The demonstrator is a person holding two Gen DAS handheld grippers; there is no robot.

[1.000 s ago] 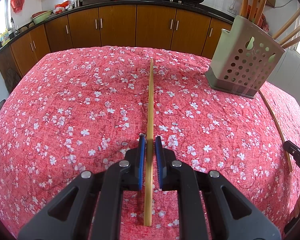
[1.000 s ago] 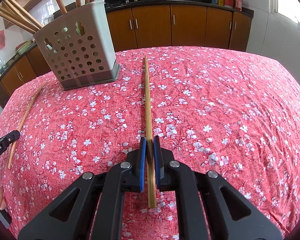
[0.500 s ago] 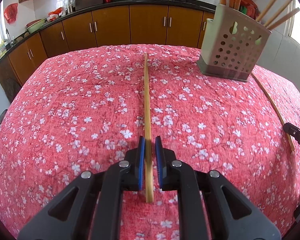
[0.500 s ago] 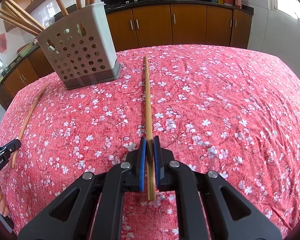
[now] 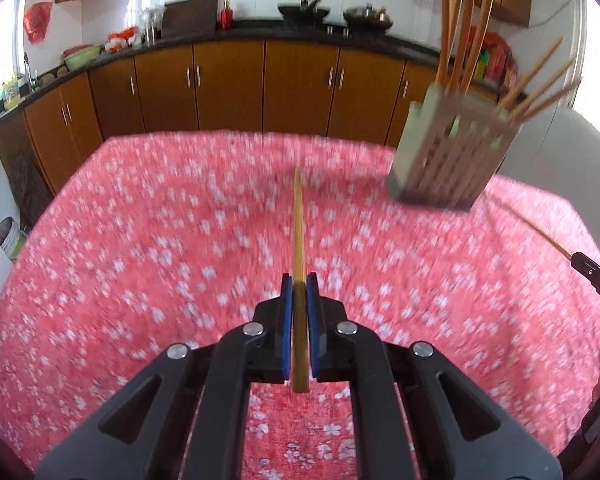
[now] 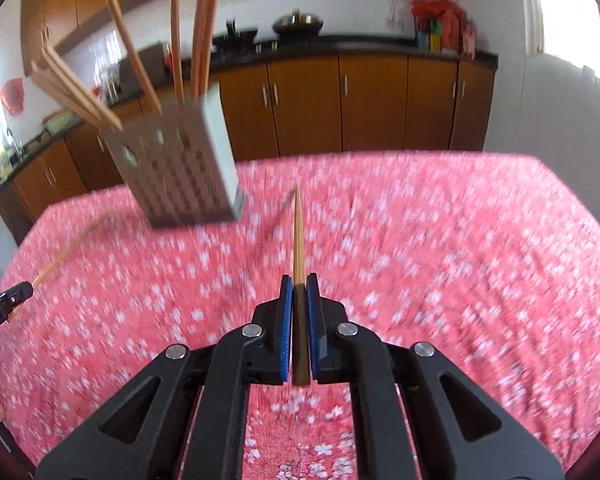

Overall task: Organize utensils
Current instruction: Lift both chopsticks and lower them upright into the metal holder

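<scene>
My left gripper point(image 5: 299, 280) is shut on a bamboo chopstick point(image 5: 298, 232), held above the red floral tablecloth and pointing away from me. My right gripper point(image 6: 299, 280) is shut on another bamboo chopstick point(image 6: 298, 236), also lifted off the cloth. The grey perforated utensil holder point(image 5: 446, 152) stands ahead to the right in the left wrist view and ahead to the left in the right wrist view point(image 6: 176, 172). It holds several chopsticks. Both views are motion-blurred.
Each gripper's tip shows at the edge of the other's view, the right one point(image 5: 596, 280) and the left one point(image 6: 4, 308). The red floral tablecloth point(image 5: 140, 260) covers the table. Brown cabinets point(image 5: 228, 84) run behind it.
Both grippers have risen and tilted up with their chopsticks, which lay on the cloth before. The holder now appears higher and nearer in both views.
</scene>
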